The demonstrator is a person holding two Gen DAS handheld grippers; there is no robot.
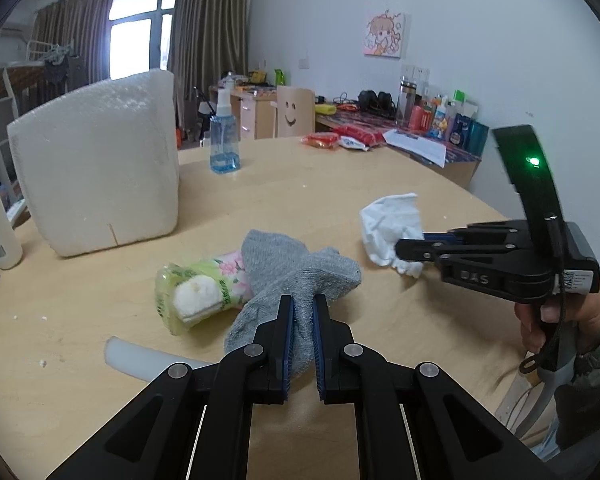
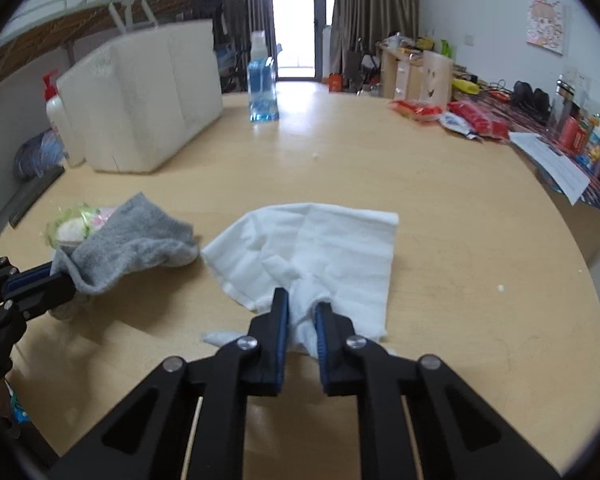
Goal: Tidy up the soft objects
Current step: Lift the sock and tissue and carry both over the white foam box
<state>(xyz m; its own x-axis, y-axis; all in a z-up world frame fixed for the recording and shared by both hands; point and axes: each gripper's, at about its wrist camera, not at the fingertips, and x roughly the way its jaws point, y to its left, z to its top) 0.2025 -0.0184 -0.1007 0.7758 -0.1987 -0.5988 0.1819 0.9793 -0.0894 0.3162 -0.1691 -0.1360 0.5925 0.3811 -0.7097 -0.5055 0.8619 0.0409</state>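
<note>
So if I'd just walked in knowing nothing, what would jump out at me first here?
Probably the two black claws, each pinching a piece of fabric over the round wooden table: the left claw grips a grey sock, and the right claw grips a white cloth. Next, the big white foam box at the table's far left, with a blue spray bottle beside it.

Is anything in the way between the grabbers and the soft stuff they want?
No. The left gripper is already shut on the gray sock, and the right gripper is already shut on the white cloth. The sock does drape over a wrapped packet lying beside it on the table.
</note>
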